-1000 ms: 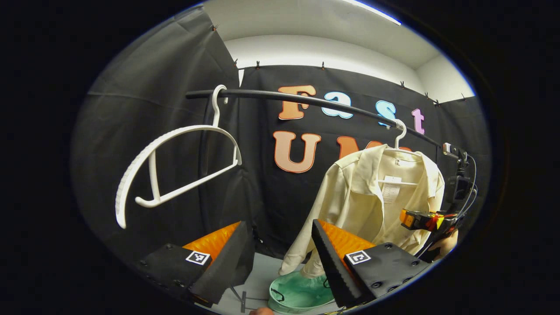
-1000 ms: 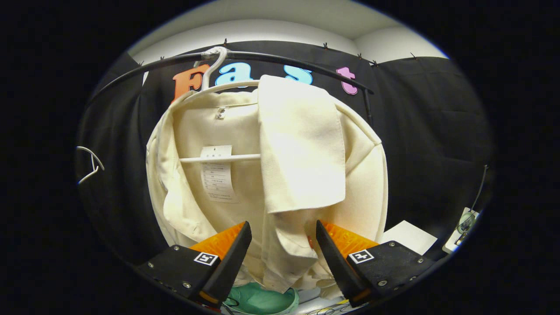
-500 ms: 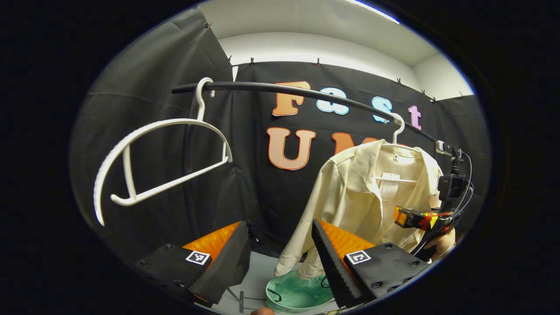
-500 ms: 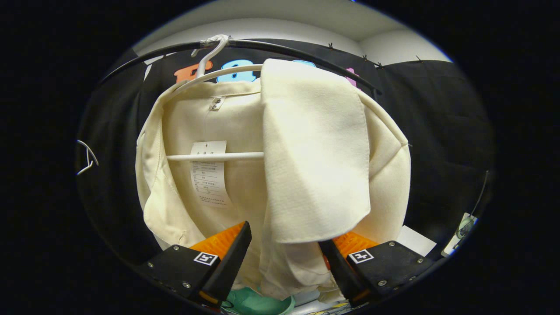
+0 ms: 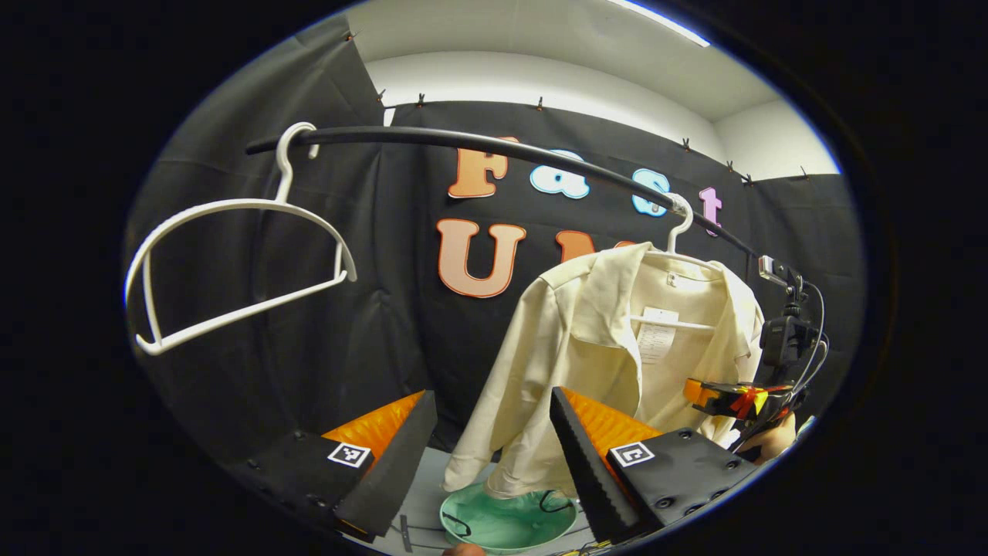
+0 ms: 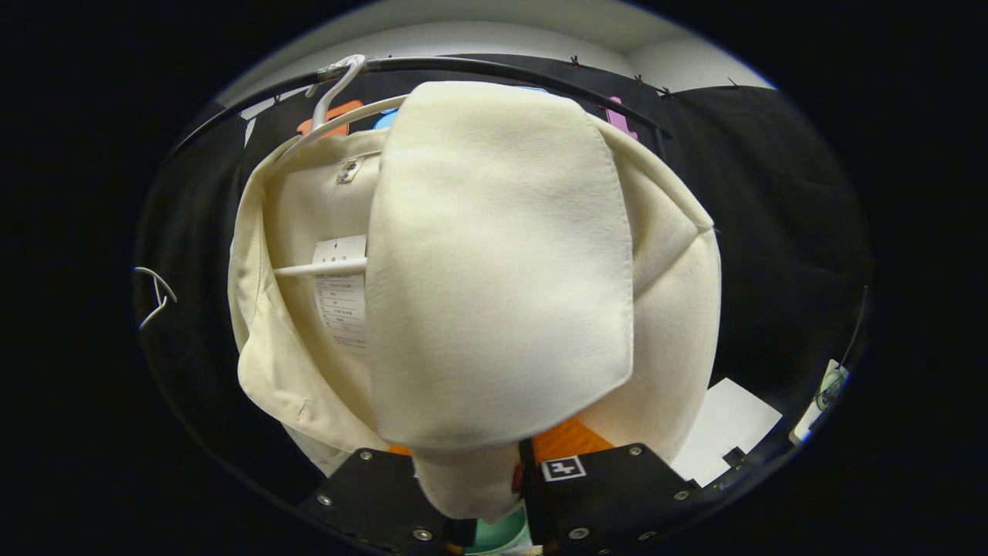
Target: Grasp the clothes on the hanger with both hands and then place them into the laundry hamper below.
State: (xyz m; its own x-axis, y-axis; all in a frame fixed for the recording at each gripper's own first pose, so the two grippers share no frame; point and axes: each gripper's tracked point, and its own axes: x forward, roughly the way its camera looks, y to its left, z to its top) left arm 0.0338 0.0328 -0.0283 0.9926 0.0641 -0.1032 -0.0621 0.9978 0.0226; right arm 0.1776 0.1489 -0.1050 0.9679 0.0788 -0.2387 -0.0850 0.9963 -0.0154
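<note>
Overhead, a black clothes rail [image 5: 494,147] spans the booth, curving across the left gripper view from upper left to the right. From it hangs a cream jacket [image 5: 617,340] on a white hanger [image 5: 678,224], its hem drooping right above a green laundry hamper [image 5: 505,521] on the floor below; whether the hem touches the rim I cannot tell. In the right gripper view that jacket [image 6: 494,262] is very near, its wide lapel folded forward across the middle, with a white care label [image 6: 340,289] hanging beside the hanger's crossbar. The right gripper [image 6: 494,494] sits at the lower edge of the lapel with its fingers drawn close together and a fold of jacket fabric pinched between them. Farther left on the rail hangs an empty white hanger [image 5: 231,270], well apart from the jacket. The left gripper [image 5: 494,455] has its fingers spread wide with nothing between them, the jacket's sleeve and the hamper visible beyond the gap. At the far right of the left gripper view, the other gripper meets the jacket's edge, held by a hand [image 5: 772,442].
</note>
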